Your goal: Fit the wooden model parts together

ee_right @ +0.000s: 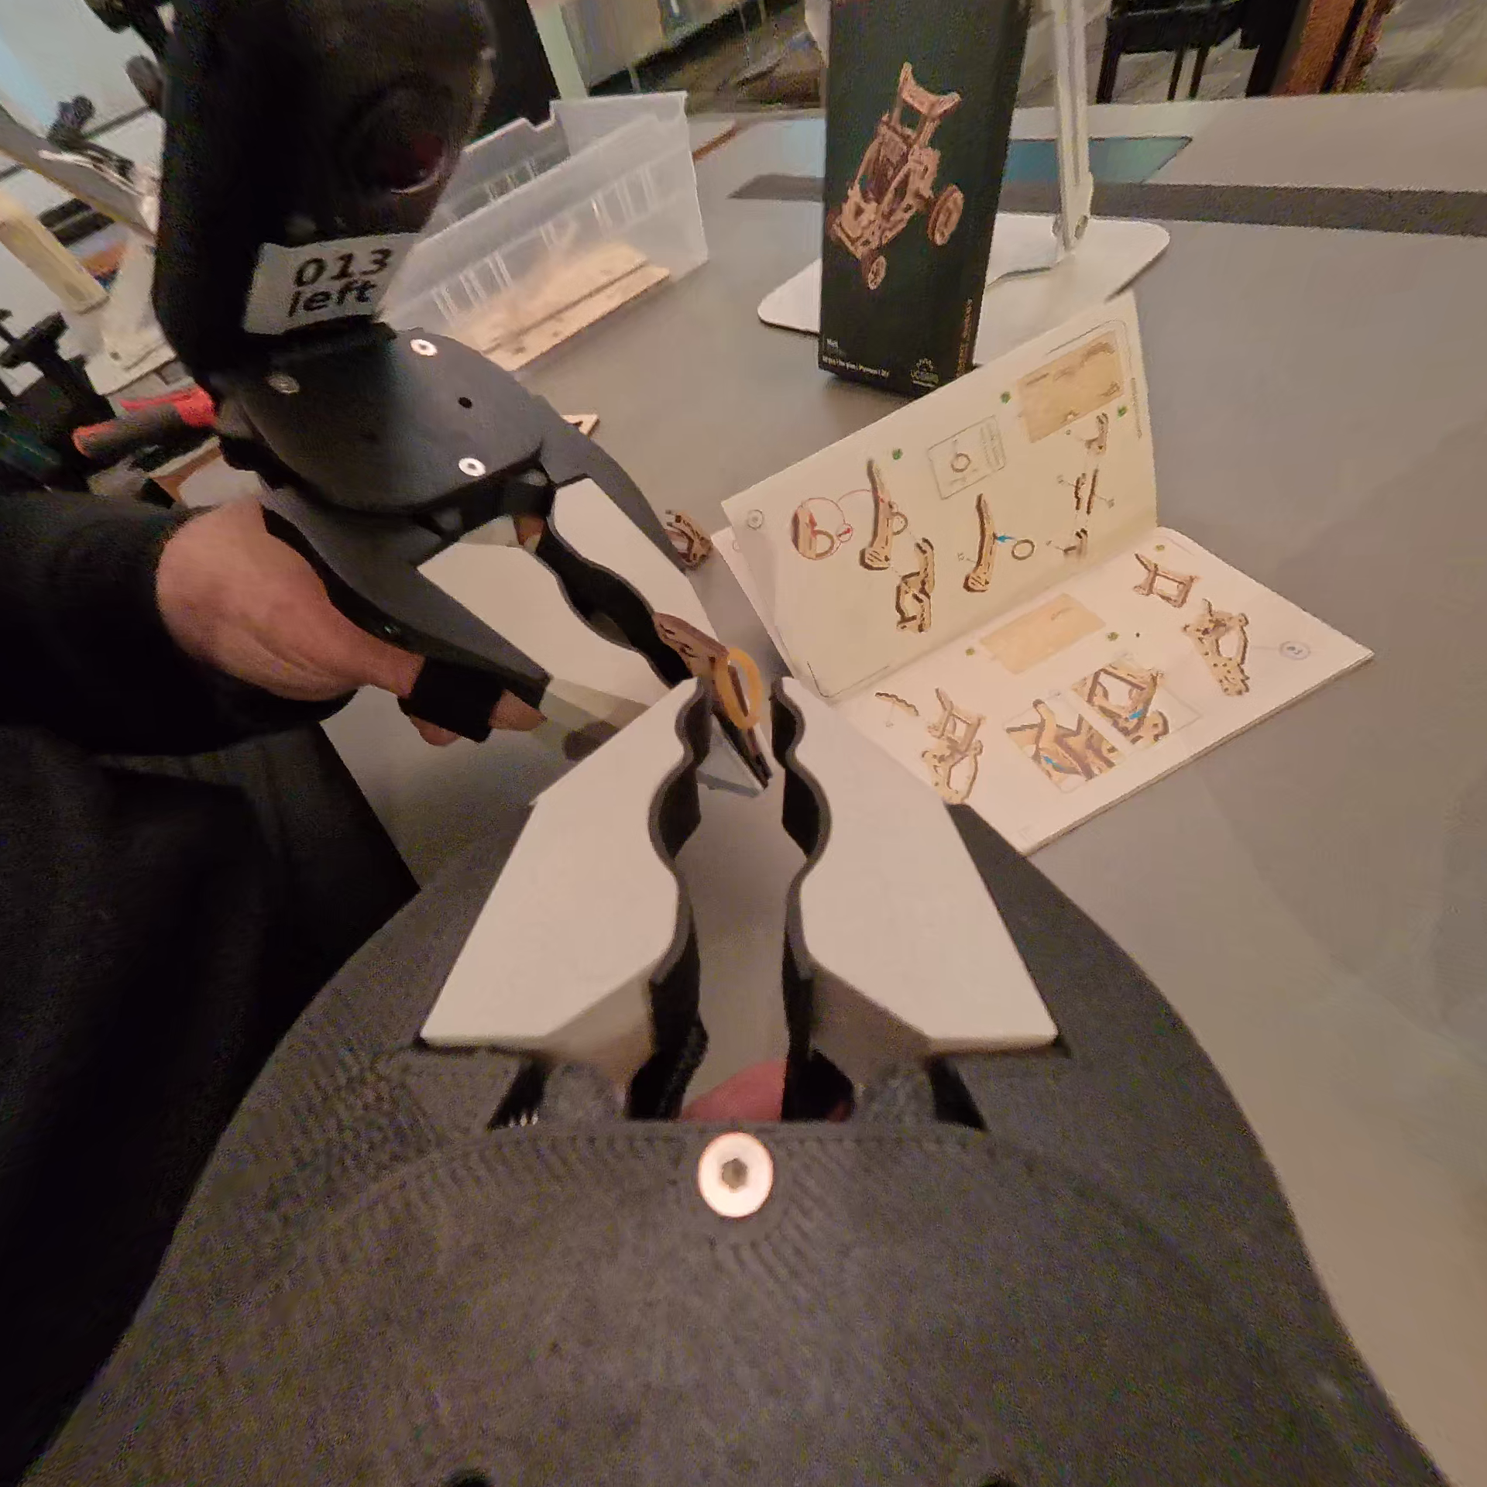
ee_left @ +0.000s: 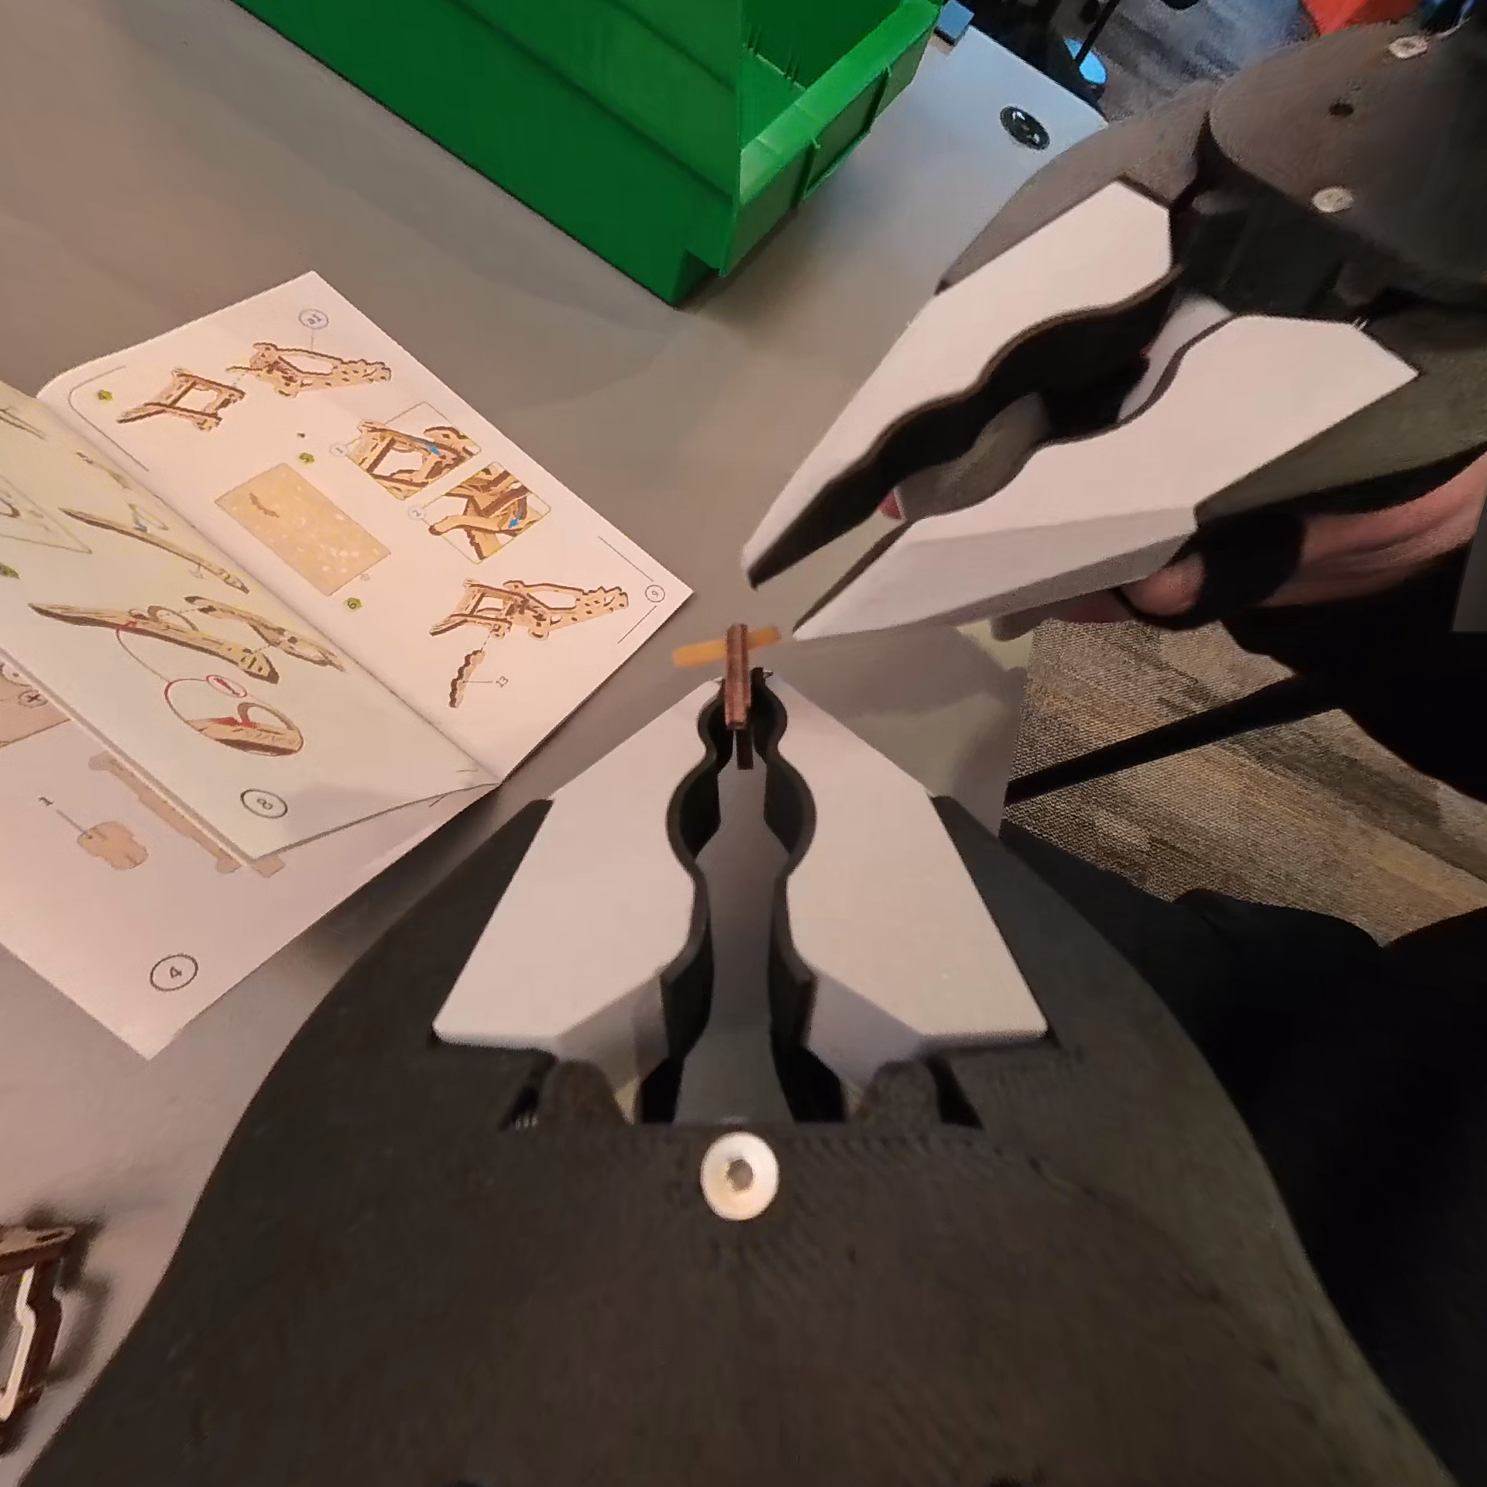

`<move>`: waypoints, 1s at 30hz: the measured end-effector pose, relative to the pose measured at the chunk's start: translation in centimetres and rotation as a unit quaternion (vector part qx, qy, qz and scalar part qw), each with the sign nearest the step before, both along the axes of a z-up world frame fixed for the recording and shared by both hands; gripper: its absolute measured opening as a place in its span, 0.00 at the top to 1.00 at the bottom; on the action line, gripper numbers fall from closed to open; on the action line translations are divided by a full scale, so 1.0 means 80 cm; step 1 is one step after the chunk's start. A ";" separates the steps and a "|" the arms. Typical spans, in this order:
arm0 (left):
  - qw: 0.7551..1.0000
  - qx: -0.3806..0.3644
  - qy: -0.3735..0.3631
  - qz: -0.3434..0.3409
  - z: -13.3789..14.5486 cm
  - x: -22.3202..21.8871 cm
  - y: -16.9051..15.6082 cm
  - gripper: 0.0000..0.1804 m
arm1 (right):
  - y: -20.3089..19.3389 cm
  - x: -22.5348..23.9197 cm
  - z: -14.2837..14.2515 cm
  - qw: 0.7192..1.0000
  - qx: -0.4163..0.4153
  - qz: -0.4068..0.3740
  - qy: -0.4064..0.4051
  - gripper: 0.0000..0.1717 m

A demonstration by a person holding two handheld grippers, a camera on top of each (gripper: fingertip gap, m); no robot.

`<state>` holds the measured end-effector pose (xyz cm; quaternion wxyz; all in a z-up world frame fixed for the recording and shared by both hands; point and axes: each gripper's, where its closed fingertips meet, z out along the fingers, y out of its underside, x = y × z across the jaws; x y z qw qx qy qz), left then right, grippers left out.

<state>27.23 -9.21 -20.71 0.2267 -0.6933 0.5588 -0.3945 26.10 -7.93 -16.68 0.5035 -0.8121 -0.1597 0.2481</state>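
Observation:
My left gripper [ee_left: 739,694] is shut on a thin brown wooden part [ee_left: 737,684], seen edge-on and sticking out past the fingertips. A yellow rubber ring [ee_left: 694,653] sits around the part's far end. In the right wrist view the wooden part [ee_right: 684,636] and the ring [ee_right: 742,688] lie just in front of my right gripper [ee_right: 740,696]. Its jaws stand apart with the ring between the fingertips, and the pads do not press on it. In the left wrist view the right gripper [ee_left: 774,605] comes in from the upper right, its tips close to the ring.
An open instruction booklet [ee_left: 322,563] lies on the grey table [ee_left: 201,201], also shown in the right wrist view [ee_right: 1046,644]. A green bin [ee_left: 644,121], a dark model box [ee_right: 909,201], a clear tub [ee_right: 563,201] and a small wooden assembly [ee_right: 688,541] stand around. The carpet [ee_left: 1207,764] shows past the table edge. The tips of both grippers are at nearly the same place.

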 end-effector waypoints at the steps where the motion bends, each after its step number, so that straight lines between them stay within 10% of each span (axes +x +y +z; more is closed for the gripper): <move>1: 1.000 0.000 0.001 -0.002 0.000 0.000 -0.001 0.99 | -0.001 -0.003 0.002 1.000 0.006 0.005 0.003 0.95; 30: 1.000 0.013 0.018 -0.010 0.014 -0.004 -0.004 0.99 | -0.003 -0.009 0.012 0.978 0.075 0.002 -0.194 1.00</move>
